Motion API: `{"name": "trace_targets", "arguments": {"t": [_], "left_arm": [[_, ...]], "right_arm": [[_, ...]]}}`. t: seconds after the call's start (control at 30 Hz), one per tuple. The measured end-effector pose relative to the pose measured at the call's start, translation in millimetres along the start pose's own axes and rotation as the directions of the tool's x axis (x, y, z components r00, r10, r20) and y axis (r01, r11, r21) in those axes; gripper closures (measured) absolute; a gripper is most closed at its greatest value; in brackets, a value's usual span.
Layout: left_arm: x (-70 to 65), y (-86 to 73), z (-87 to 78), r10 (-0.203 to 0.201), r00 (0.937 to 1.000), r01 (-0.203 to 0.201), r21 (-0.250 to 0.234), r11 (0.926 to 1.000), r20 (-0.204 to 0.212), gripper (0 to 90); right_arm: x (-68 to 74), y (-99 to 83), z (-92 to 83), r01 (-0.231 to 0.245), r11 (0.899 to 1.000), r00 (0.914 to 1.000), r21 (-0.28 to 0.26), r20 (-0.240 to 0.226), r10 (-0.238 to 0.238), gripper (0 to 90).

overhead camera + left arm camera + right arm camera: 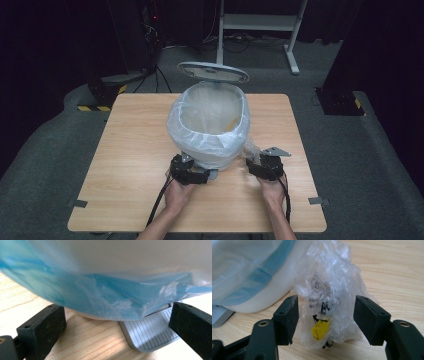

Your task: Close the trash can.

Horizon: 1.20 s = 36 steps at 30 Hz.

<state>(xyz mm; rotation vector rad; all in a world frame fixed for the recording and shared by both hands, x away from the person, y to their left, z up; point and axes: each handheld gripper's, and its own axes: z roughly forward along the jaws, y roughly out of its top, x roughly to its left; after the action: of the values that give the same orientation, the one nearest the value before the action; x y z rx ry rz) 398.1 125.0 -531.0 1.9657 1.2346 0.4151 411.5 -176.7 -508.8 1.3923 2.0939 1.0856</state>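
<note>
On the wooden table [135, 165], seen from the high view, stands a white pedal bin [212, 127] with its round lid [213, 72] tipped up at the far side. A pale plastic liner [186, 131] is folded out over the bin's rim and hangs down its wall. The inside of the bin is lit and looks mostly bare, apart from a yellowish streak on the right inner wall that I cannot make out.

The high view alone gives that interior and the lid; the two gripper views give what lies low at the bin's foot. The left gripper view shows the liner as bluish film [105, 295] sagging over the bin's base, and below it the ribbed grey foot pedal [152, 332] sticking out from under the bin. The left gripper [117, 323] sits just in front of the bin, jaws spread wide, one on each side of the pedal and touching nothing.

The right gripper view shows a crumpled clear plastic bag [329, 287] lying on the table just beside the bin's right wall, with black print on it and a small yellow piece [320, 329] inside. The right gripper [325, 320] is released: its jaws stand either side of the bag, pads not pressing it.
</note>
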Motion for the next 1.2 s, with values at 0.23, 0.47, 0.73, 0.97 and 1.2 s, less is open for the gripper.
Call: {"name": "trace_targets", "arguments": {"t": [0.23,0.47,0.73,0.97,1.2], "left_arm": [[0.0,0.0,0.0,0.000,1.0000,0.000,0.000,1.0000,0.000,1.2],[0.0,0.0,0.1,-0.001,1.0000,0.001,-0.002,1.0000,0.001,1.2],[0.0,0.0,0.1,-0.001,1.0000,0.001,-0.001,1.0000,0.002,1.2],[-0.4,-0.2,-0.1,-0.004,1.0000,0.004,-0.002,1.0000,-0.001,1.5],[-0.6,-0.5,-0.3,-0.004,1.0000,0.004,-0.002,1.0000,-0.002,1.7]], "right_arm": [[-2.2,-3.0,6.0,0.000,0.999,1.0000,0.034,-0.004,0.001,45.1],[-2.1,-4.3,9.1,0.015,0.998,0.9998,0.057,0.008,-0.016,54.7],[-4.1,-6.5,10.5,0.013,0.997,0.9998,0.073,0.013,-0.014,67.1],[-3.5,-11.6,9.9,0.041,0.997,0.9988,0.069,0.023,-0.042,72.9],[-6.6,-14.6,8.4,0.035,0.998,0.9993,0.059,0.011,-0.036,79.0]]}}
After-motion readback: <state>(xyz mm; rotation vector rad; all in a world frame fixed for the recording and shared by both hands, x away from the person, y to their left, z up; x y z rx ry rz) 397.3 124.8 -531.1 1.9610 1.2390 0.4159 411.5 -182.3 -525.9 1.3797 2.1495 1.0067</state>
